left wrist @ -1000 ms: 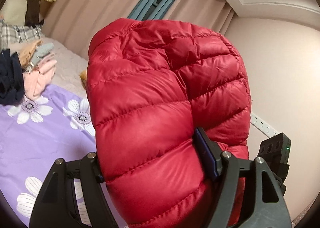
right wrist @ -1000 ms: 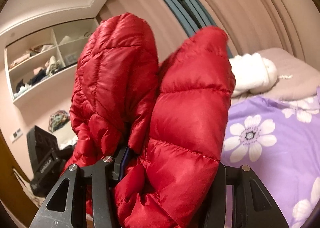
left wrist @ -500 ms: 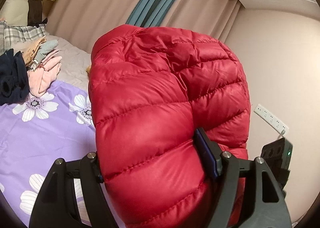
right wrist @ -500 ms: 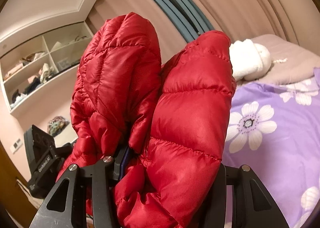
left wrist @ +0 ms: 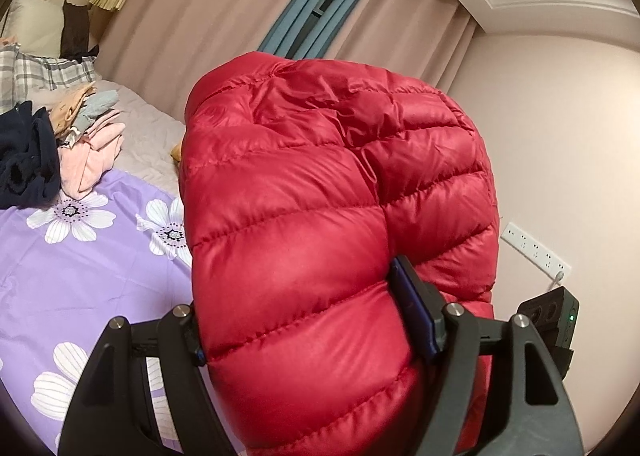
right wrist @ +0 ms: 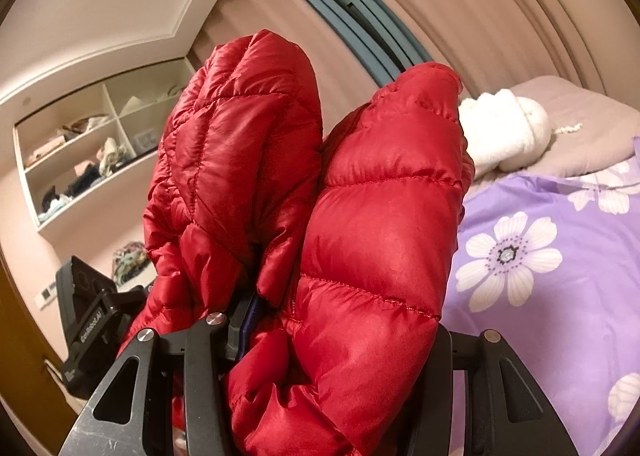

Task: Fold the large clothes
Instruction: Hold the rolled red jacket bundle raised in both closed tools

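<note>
I have the red down jacket (left wrist: 328,240) clenched in both grippers, left gripper (left wrist: 304,332) and right gripper (right wrist: 340,332), lifted above the purple floral bedspread (left wrist: 80,268). I should keep both grips level and lower it flat onto the near bedspread before folding.

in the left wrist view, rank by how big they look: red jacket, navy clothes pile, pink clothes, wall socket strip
1. red jacket, fills most of the frame, though it sits right at the camera
2. navy clothes pile
3. pink clothes, close to the navy pile, which the frame edge cuts off, so unsure
4. wall socket strip
</note>
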Motion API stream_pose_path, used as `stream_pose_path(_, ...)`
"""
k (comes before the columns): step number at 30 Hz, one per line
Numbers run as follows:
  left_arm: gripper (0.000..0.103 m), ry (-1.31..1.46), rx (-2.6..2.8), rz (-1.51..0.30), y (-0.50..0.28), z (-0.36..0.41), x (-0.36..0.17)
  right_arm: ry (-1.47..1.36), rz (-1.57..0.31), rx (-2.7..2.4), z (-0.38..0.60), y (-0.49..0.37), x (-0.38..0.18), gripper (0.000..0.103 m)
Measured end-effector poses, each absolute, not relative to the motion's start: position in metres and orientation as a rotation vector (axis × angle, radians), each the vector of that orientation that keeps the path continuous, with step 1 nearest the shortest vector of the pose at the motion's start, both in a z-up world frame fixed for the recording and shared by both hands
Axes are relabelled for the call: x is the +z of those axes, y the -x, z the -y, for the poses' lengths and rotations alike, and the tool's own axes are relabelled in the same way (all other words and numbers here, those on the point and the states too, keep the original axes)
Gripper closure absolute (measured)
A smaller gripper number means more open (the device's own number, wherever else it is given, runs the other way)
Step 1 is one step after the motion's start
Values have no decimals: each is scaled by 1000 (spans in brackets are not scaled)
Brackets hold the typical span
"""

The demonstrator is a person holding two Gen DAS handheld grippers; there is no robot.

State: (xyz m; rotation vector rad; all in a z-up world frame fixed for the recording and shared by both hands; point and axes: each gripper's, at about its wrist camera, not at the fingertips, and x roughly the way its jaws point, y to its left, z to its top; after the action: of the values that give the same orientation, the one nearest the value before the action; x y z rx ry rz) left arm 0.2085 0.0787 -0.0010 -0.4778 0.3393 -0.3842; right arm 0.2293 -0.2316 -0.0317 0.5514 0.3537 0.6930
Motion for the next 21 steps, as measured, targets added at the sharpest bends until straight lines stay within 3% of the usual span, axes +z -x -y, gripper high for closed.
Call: stream_pose_path(21, 27, 475, -385, -226, -192, -103, 3, -469, -284, 734, 215, -246, -24, 52)
